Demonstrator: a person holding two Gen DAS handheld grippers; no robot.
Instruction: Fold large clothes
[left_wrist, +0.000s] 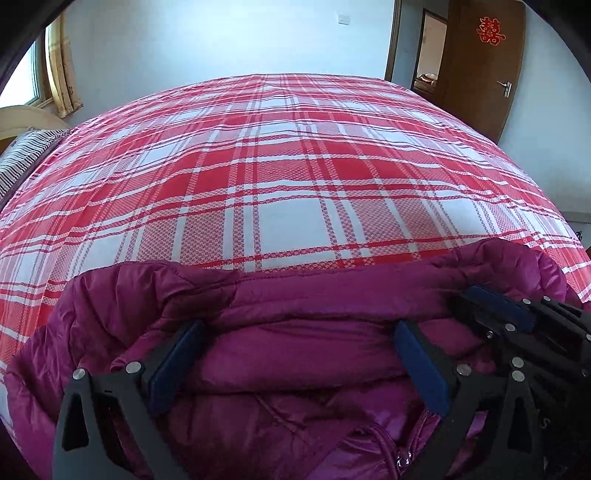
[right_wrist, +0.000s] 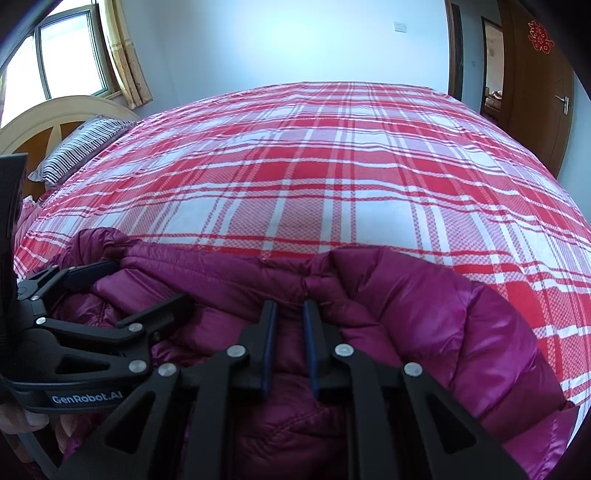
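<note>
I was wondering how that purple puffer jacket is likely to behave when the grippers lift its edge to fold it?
The purple puffer jacket will probably flop and sag, since it already lies in soft bunched folds on the plaid bedspread. Its glossy shell looks slippery, so it may slide between the fingers. The quilted puffiness suggests it is light and may spring back open.

Jacket (left_wrist: 295, 343): purple quilted cloth, smooth, slight sheen. Bedspread (left_wrist: 288, 177): woven cloth, matt, red-white check. Left gripper (left_wrist: 295, 354): matt black plastic, 2 blue pads, bright metal rivets. Door (left_wrist: 480, 74): brown wood, smooth. Pillow (right_wrist: 74, 151): striped cloth.
</note>
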